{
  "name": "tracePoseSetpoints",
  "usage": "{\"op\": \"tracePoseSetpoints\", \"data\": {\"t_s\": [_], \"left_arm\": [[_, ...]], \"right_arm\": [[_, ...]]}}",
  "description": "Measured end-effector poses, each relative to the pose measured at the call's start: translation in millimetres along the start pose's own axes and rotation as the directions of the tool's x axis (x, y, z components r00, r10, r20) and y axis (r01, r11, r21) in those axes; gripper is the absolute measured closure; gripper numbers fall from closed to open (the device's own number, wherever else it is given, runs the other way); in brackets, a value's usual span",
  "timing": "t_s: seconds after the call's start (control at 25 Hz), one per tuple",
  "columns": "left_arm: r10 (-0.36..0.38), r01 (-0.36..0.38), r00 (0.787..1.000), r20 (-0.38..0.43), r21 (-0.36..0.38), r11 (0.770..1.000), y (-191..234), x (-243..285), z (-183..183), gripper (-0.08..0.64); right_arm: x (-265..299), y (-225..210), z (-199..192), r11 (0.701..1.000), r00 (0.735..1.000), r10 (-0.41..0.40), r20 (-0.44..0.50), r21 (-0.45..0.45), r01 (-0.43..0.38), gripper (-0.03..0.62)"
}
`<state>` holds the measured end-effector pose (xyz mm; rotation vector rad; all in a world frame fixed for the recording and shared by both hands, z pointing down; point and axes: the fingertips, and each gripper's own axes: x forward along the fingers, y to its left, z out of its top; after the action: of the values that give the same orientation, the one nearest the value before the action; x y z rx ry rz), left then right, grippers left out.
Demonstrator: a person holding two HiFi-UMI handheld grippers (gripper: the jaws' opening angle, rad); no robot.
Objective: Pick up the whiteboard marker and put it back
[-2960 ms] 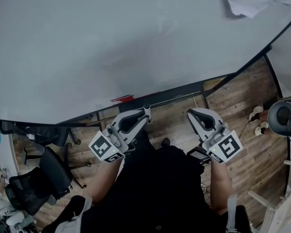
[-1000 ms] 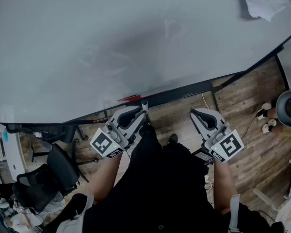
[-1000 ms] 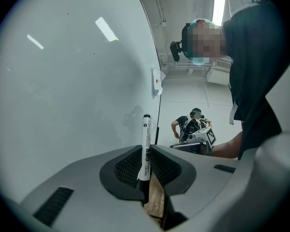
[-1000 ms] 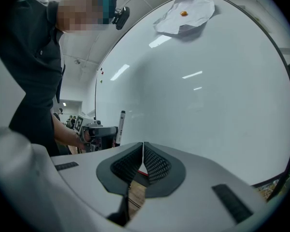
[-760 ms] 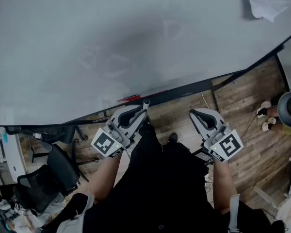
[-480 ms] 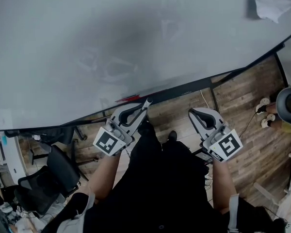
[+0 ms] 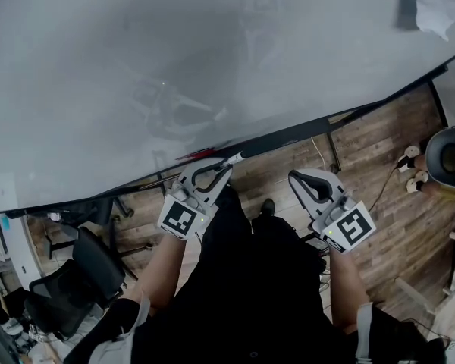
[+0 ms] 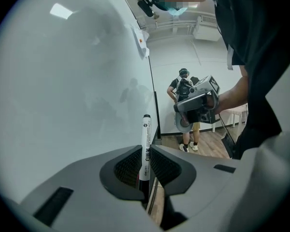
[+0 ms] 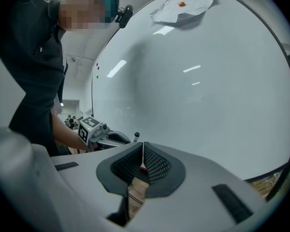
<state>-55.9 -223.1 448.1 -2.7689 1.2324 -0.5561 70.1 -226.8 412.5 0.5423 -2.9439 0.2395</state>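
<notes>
My left gripper (image 7: 224, 167) is shut on the whiteboard marker (image 7: 233, 158), a white barrel with a black cap. In the left gripper view the marker (image 8: 146, 141) sticks straight out between the jaws of the left gripper (image 8: 146, 153), close along the whiteboard (image 8: 72, 95). In the head view the marker's tip lies at the dark tray ledge (image 7: 288, 132) under the whiteboard (image 7: 212, 51). A thin red thing (image 7: 199, 155) rests on that ledge just left of the tip. My right gripper (image 7: 294, 177) hangs to the right, shut and empty; the right gripper (image 9: 143, 148) faces the board.
A crumpled paper (image 7: 443, 4) is stuck at the board's top right. A black office chair (image 7: 68, 287) stands on the wooden floor (image 7: 371, 180) at lower left, a round stool (image 7: 449, 155) at far right. Another person (image 8: 185, 111) stands in the background.
The left gripper has risen toward the board with the marker, whose tip now reaches the tray ledge. The right gripper has barely moved.
</notes>
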Motion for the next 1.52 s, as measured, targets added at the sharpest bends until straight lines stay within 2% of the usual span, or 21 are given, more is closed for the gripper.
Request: {"op": "tracePoseSetpoints", "data": {"t_s": [0.28, 0.56, 0.68, 1.0, 1.28, 1.52], "left_arm": [[0.014, -0.011, 0.991, -0.136, 0.023, 1.000, -4, 15, -42, 0.495], [0.008, 0.030, 0.959, -0.285, 0.127, 0.991, -6, 22, -73, 0.495], [0.004, 0.039, 0.946, -0.325, 0.126, 0.991, -3, 28, -82, 0.495], [-0.010, 0.087, 0.881, -0.474, 0.141, 0.986, -4, 45, -111, 0.495], [-0.007, 0.116, 0.821, -0.570, 0.154, 0.981, -7, 49, -125, 0.495], [-0.005, 0.128, 0.789, -0.614, 0.156, 0.979, -7, 51, -132, 0.495]], "right_arm": [[1, 0, -6, 1.000, 1.000, 0.017, -0.010, 0.009, -0.017, 0.572], [1, 7, -14, 1.000, 0.999, 0.006, -0.034, 0.015, -0.006, 0.572], [3, 7, -18, 1.000, 0.999, 0.002, -0.041, 0.024, -0.001, 0.571], [3, 3, -29, 0.999, 0.999, 0.001, -0.049, 0.045, 0.001, 0.572], [5, 9, -30, 0.998, 0.999, 0.011, -0.045, 0.057, -0.009, 0.572], [2, 9, -32, 0.997, 0.999, -0.001, -0.044, 0.075, 0.004, 0.572]]}}
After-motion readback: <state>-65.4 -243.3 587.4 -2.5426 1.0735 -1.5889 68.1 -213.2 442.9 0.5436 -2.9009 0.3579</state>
